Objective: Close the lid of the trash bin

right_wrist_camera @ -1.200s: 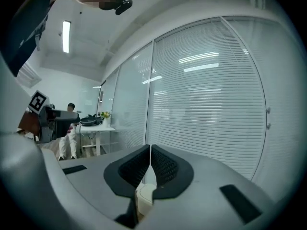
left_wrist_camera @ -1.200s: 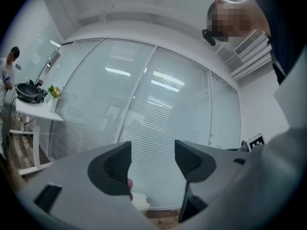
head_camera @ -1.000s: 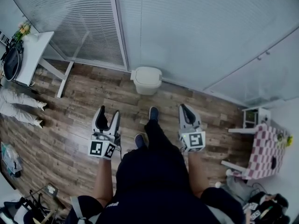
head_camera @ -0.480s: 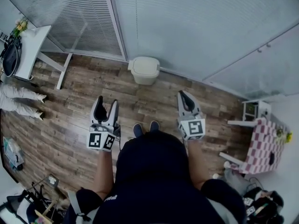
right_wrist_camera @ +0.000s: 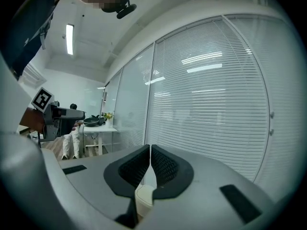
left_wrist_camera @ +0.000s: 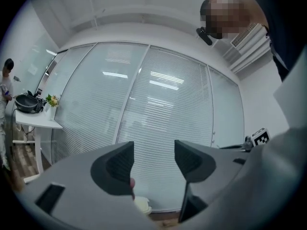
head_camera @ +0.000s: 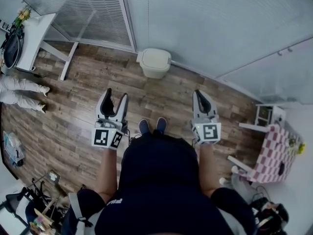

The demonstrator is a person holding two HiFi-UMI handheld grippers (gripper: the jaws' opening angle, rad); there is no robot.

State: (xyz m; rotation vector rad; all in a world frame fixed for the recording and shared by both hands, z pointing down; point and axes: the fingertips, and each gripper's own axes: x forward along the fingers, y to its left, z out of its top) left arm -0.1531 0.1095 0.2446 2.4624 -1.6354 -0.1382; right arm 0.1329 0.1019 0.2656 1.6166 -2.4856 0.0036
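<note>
**Short of the bin, both claws empty**

At ten o'clock from the person stands a white counter point(head_camera: 35, 48) carrying a dark pan and some flowers, well apart from the work.

The left claw point(head_camera: 116, 96) is held out at about eleven o'clock over the wooden floor point(head_camera: 161, 99). In the left gripper view point(left_wrist_camera: 153, 159) its jaws stand wide apart with only the blinds and a sliver of the bin between them, so it grips nothing.

The trash bin point(head_camera: 154, 62) sits at twelve o'clock against the blind-covered wall, ahead of the person's shoes and well apart from both claws. From overhead its cream lid looks flat and down (whether it is fully seated I cannot tell).

The right claw point(head_camera: 200, 94) is held out at one o'clock. The right gripper view point(right_wrist_camera: 150, 164) shows its jaws pressed together on nothing, the bin point(right_wrist_camera: 144, 198) showing low beyond them.

I judge this to be the approach. The next move calls for stepping closer, lowering one claw to twelve o'clock onto the lid, and pressing down to confirm it.
</note>
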